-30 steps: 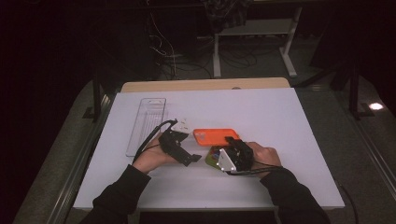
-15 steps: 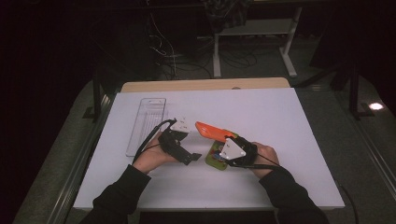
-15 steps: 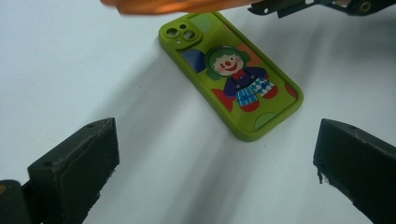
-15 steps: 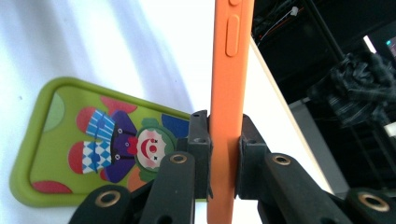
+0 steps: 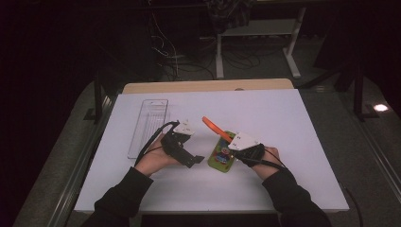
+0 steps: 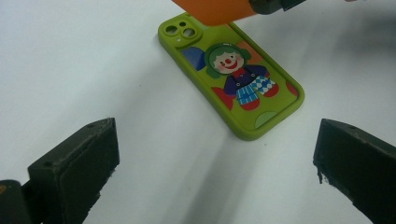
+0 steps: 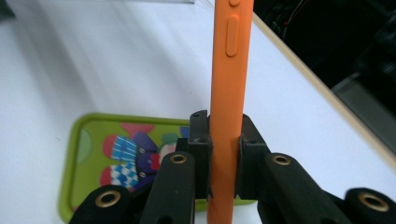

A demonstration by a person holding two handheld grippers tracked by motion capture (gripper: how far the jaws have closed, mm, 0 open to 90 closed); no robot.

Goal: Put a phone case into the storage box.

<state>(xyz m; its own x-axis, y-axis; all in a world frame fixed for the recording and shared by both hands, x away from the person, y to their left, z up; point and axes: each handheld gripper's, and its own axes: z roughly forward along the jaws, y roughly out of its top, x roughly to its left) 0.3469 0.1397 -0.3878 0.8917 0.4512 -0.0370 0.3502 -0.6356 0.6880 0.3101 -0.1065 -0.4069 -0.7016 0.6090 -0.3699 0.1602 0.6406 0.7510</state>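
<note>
Edge-on, orange case (image 7: 229, 93) in right claw (image 7: 224, 154)

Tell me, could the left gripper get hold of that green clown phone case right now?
Probably yes. The left gripper has its jaws wide open beside the green clown case, which lies flat on bare white table. The orange case clamped in the right gripper overhangs only its camera end.

We see the orange case (image 5: 216, 128), flat on the tabletop (image 5: 293, 142) a second ago, now lifted and tilted on edge, clamped in the right tool (image 5: 230, 140). That uncovers the green clown case (image 5: 222, 156) lying underneath. Right hand (image 5: 265, 158) shifted slightly rightward.
</note>
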